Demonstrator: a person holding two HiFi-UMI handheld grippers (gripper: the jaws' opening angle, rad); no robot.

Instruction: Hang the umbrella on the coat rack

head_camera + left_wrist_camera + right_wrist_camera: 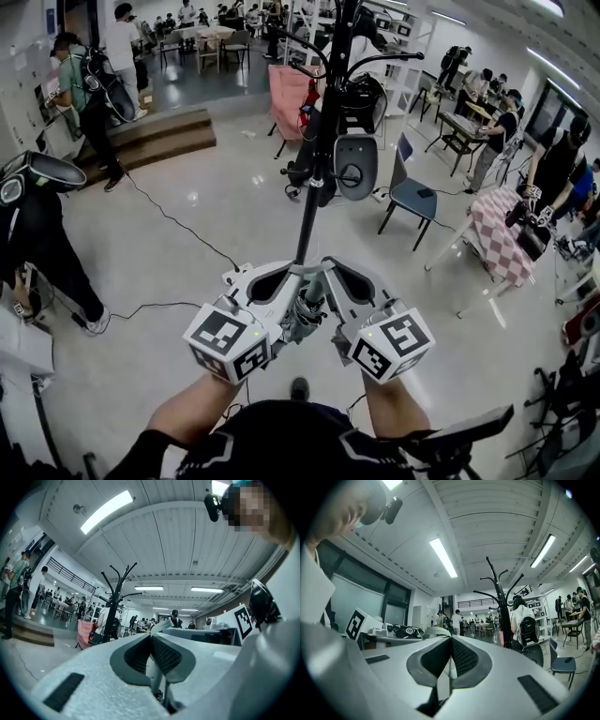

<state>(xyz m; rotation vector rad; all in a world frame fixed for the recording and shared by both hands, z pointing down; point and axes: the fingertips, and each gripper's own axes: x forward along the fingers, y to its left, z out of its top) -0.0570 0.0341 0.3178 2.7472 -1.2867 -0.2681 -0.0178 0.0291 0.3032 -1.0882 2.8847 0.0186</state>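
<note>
A folded grey-green umbrella [302, 319] hangs between my two grippers, just in front of the person's chest. My left gripper [281, 281] and right gripper [345, 279] stand side by side, both shut on it. In the left gripper view a pale strip of the umbrella [154, 679] shows between the closed jaws of the left gripper [151, 637]. The right gripper [451, 639] pinches the umbrella [443, 679] the same way. The black coat rack [314, 178] stands straight ahead, its pole foot just beyond the jaws. The coat rack [114, 606] appears left of centre in the left gripper view. In the right gripper view the coat rack [502, 606] stands right of centre.
A grey chair [356, 164] and dark bags crowd the rack's far side. A blue chair [412, 197] and a checked-cloth table [502, 234] stand to the right. A black cable [178, 225] crosses the floor at left, near wooden steps [159, 136]. Several people stand around.
</note>
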